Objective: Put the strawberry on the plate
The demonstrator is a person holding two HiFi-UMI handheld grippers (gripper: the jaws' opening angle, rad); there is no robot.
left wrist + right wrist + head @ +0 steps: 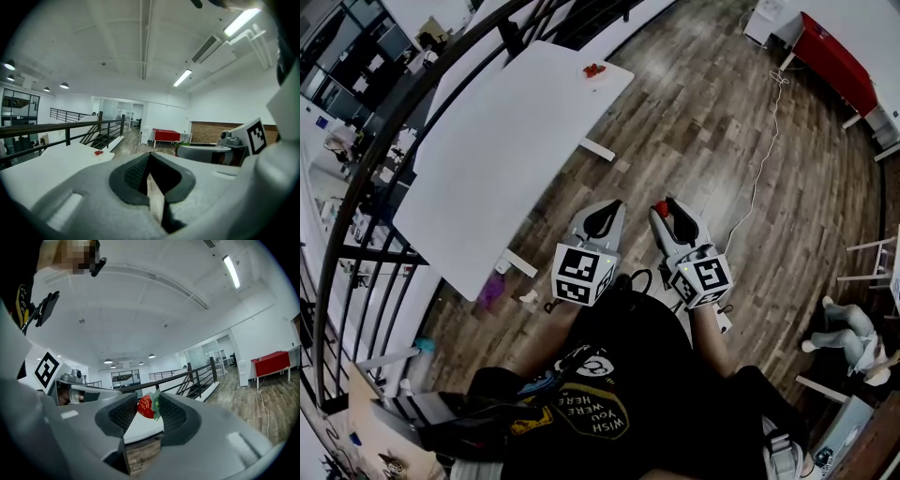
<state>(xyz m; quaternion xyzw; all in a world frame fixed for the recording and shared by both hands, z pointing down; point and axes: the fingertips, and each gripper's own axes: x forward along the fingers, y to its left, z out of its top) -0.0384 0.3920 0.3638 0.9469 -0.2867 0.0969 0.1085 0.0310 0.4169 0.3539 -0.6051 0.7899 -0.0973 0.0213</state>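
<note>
Only close up — strawberry (pixel 145 407) leafy, snug between right gripper (pixel 150 405) jaws; left gripper (pixel 149 158) jaws together, empty

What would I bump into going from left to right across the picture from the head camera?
First the white table → left gripper → right gripper holding the strawberry → white cable → red table.

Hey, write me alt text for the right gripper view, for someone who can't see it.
Right tongs grip a red strawberry with green leaves between their dark pads, holding it in the air. Behind them are a white table, a black railing and a wood floor, under a white ceiling with a strip light.
</note>
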